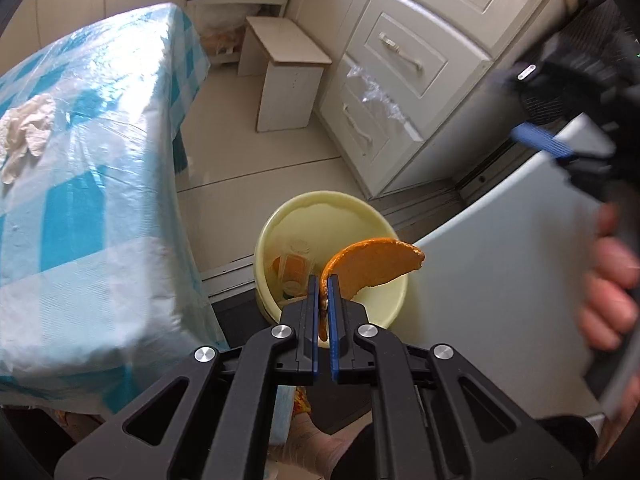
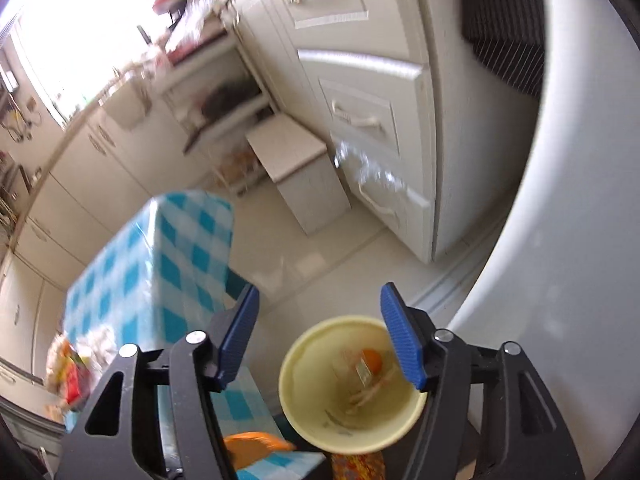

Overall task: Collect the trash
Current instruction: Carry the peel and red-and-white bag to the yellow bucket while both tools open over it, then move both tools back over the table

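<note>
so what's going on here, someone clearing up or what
A person with a gripper in each hand is collecting trash. The left gripper is shut on an orange peel and holds it over a yellow bin on the floor, which already has some scraps in it. The right gripper is open and empty above the same bin. Crumpled tissue is on the checked table beside the bin.
</note>
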Motion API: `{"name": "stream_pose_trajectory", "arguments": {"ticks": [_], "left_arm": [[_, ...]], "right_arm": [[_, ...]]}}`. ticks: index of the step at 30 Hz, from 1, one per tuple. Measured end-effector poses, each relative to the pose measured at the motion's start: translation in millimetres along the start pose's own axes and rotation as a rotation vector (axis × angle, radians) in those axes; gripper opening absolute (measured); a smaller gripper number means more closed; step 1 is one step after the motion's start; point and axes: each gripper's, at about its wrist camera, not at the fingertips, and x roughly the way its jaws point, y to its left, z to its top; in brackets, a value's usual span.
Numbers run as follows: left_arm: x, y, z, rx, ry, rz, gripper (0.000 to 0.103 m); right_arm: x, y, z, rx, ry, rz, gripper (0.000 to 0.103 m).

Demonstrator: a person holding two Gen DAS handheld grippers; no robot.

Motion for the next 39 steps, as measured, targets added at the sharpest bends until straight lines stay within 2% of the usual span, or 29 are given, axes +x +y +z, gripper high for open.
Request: {"name": "stream_pose_trajectory", "arguments": {"ticks": [3,4,6,7,8,9,16,23,26,33,39], "left_arm": [[32,-8,7,-0.013,0.069,0.016,0.005],[36,-10,8,-0.023,0.082,0.014,0.009],[37,-18,11,-0.031,0.086,0.011,0.029],[32,-20,11,-0.026,0.07,0.012,0.046],[24,-24,11,-0.013,0.039,0.016,0.057],[17,-27,10,0.003,0.014,0.022,0.059],[-15,-13,5,-0.036,-0.024,0.022,0.061],[-60,19,-7,-0.059,-0.06,0.078,0.061],[-87,45,-17,-0.068,-0.079,0.117,0.062],[-141,128,-60,-0.115,-0.132,0.285,0.066],[-166,211,-80,-0.319,-0.145,0.327,0.066]], "right_arm": [[-10,-1,4,0.011,-0.052,0.016,0.064],[-11,-1,5,0.019,-0.053,0.024,0.064],[-10,-2,7,0.031,-0.046,0.038,0.064],[-13,0,8,0.03,-0.045,0.043,0.064],[-13,2,8,0.025,-0.046,0.047,0.064],[-14,5,9,0.019,-0.047,0.051,0.065],[-19,26,11,-0.005,-0.064,0.097,0.069],[-13,60,3,-0.083,-0.037,0.115,0.069],[-14,77,-2,-0.123,-0.039,0.129,0.069],[-7,112,-10,-0.173,-0.007,0.194,0.071],[3,151,-23,-0.244,0.051,0.24,0.071]]}}
